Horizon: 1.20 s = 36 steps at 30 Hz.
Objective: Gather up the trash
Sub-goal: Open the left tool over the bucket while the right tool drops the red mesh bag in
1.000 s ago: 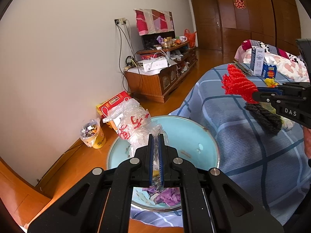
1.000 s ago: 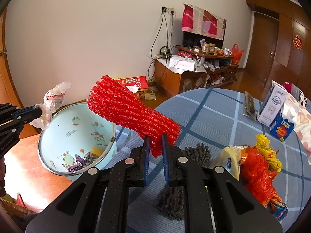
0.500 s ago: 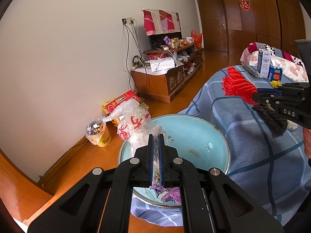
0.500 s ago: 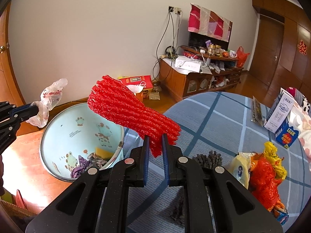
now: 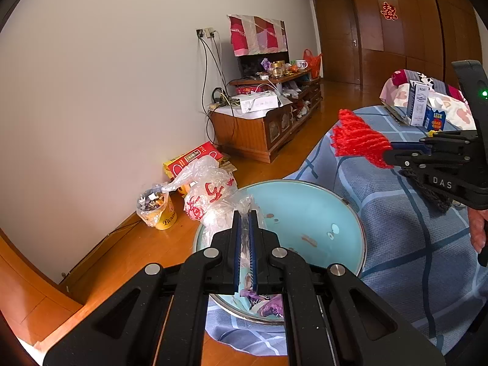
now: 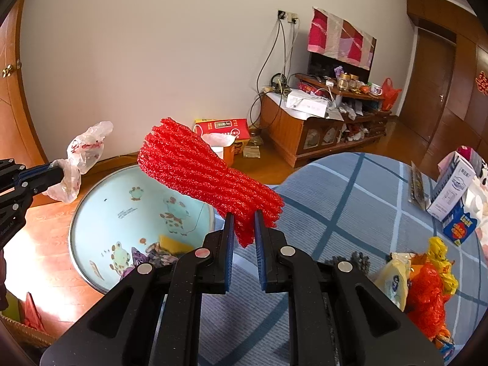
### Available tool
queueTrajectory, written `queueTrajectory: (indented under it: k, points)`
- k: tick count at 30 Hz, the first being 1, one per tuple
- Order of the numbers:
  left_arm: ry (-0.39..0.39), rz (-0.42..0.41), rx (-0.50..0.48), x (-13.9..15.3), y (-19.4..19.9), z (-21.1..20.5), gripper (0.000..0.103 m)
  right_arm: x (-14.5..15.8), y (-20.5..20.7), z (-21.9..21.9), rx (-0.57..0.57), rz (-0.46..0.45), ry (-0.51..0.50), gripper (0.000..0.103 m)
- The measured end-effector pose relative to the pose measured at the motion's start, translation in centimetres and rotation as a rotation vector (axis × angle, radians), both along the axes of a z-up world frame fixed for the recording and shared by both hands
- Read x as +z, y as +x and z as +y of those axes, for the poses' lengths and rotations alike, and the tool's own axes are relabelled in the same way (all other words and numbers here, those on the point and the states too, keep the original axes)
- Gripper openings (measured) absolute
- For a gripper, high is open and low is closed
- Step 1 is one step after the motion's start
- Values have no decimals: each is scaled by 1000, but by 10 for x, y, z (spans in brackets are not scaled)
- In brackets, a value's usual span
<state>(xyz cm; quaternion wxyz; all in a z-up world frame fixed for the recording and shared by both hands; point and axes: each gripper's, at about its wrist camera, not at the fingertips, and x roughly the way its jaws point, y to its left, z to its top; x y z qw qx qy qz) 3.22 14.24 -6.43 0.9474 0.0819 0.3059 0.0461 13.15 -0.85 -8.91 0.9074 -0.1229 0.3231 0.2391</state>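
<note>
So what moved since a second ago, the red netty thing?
Yes: the right tool carried the red foam net sideways toward the blue basin, so the net now hangs over its rim. Nothing was grabbed or dropped. The left tool still pinches the plastic bag above the basin.

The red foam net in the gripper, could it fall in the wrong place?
Maybe. The right gripper pinches the red foam net only at its bottom end, so it might slip out onto the blue checked tablecloth, not the light blue basin. The left gripper holds a floppy clear plastic bag that could snag the rim.
</note>
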Motion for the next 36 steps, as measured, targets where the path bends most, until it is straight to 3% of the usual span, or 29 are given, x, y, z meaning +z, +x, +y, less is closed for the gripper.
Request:
queueTrajectory:
  k: [36]
  points:
    - [-9,-3,7,4,0,1,5,3,-5,23,52,-1,-6,14]
